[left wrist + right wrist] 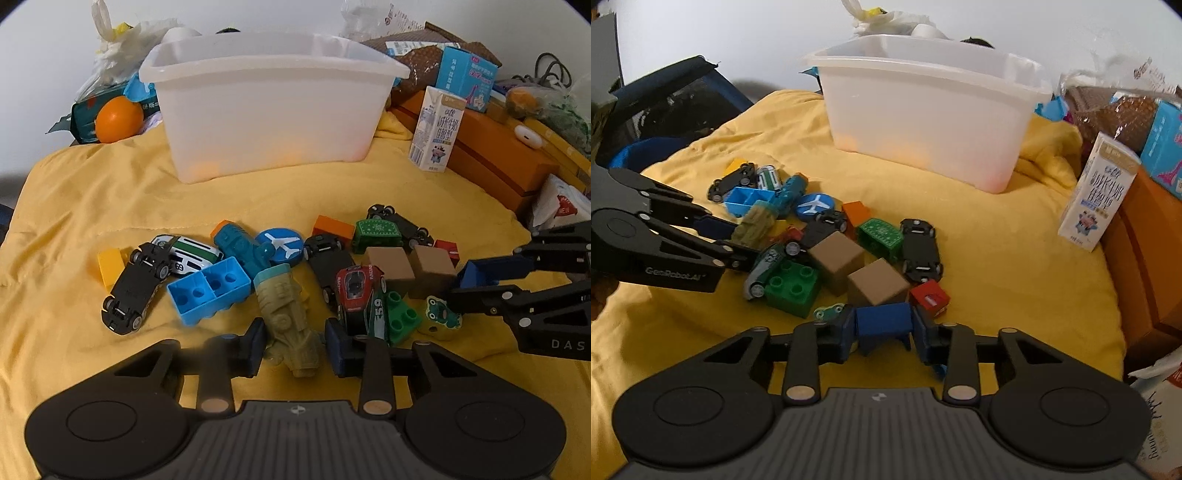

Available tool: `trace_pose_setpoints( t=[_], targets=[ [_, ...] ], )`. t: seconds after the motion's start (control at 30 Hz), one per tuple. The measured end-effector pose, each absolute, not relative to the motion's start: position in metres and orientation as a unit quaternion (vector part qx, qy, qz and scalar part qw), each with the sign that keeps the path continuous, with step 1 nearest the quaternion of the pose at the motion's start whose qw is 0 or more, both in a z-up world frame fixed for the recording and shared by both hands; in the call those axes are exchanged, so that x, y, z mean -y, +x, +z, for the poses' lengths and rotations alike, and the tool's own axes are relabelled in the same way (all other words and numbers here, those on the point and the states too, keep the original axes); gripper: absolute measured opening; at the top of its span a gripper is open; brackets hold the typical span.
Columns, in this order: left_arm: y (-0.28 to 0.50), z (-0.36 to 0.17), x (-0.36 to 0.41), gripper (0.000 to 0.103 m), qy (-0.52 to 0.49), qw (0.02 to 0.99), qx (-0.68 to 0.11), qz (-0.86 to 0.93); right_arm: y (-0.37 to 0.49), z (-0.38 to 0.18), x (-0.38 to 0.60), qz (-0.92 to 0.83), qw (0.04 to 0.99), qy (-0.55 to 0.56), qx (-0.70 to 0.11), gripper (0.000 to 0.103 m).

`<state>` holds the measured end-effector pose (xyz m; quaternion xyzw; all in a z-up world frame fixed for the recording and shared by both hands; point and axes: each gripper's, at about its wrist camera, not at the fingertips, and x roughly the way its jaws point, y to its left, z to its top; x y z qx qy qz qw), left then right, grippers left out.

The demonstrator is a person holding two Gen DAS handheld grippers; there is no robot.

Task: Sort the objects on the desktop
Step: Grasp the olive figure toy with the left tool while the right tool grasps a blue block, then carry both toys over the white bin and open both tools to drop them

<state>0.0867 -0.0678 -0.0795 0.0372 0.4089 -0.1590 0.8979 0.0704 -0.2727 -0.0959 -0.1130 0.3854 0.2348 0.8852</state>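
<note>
- Toys lie heaped on the yellow cloth [92, 192] toward its near edge, well in front of the white plastic bin [269, 110], which stands toward the cloth's far edge.
- Right of the bin, a milk carton [436, 129] stands upright by the orange boxes [491, 155] at the cloth's right edge.
- Left gripper [295, 343] straddles the olive toy train [291, 325], one finger on each side; I cannot tell whether the pads press it.
- Right gripper [884, 332] is clamped on a dark blue block [884, 321] at the near right end of the heap, just in front of two brown cubes [857, 269].
- Beside them sit a green studded brick [792, 284], a red block [929, 297] and an upturned black car [919, 249].
- Further left, a light blue brick [207, 290] lies hollow side up next to a round airplane disc [282, 245].
</note>
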Motion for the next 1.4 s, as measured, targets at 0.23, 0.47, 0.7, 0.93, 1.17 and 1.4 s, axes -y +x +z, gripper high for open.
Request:
trace_pose_setpoints(
  t=[0.23,0.47,0.7,0.93,1.17,1.4],
  targets=[
    [0.085,-0.057,0.056,0.038,0.005,0.91,-0.387,-0.151,0.066,-0.087,0.287,0.217,0.895,-0.066,-0.384,0.035],
    [0.093,-0.006,0.046,0.038,-0.012,0.925,-0.35,-0.149,0.075,-0.039,0.294,0.216,0.914,-0.004,-0.343,0.035],
    [0.132,0.043,0.032,0.038,-0.019,0.934,-0.331,-0.137,0.117,0.019,0.295,0.21,0.928,0.042,-0.304,0.035],
    [0.183,0.083,0.033,0.038,0.011,0.927,-0.346,-0.144,0.168,0.065,0.289,0.218,0.927,0.041,-0.301,0.035],
    [0.236,0.097,0.039,0.038,-0.014,0.911,-0.382,-0.155,0.215,0.088,0.273,0.215,0.925,0.017,-0.314,0.035],
    [0.271,0.102,0.049,0.038,-0.02,0.905,-0.399,-0.145,0.259,0.082,0.271,0.197,0.91,0.019,-0.366,0.035]
  ],
)
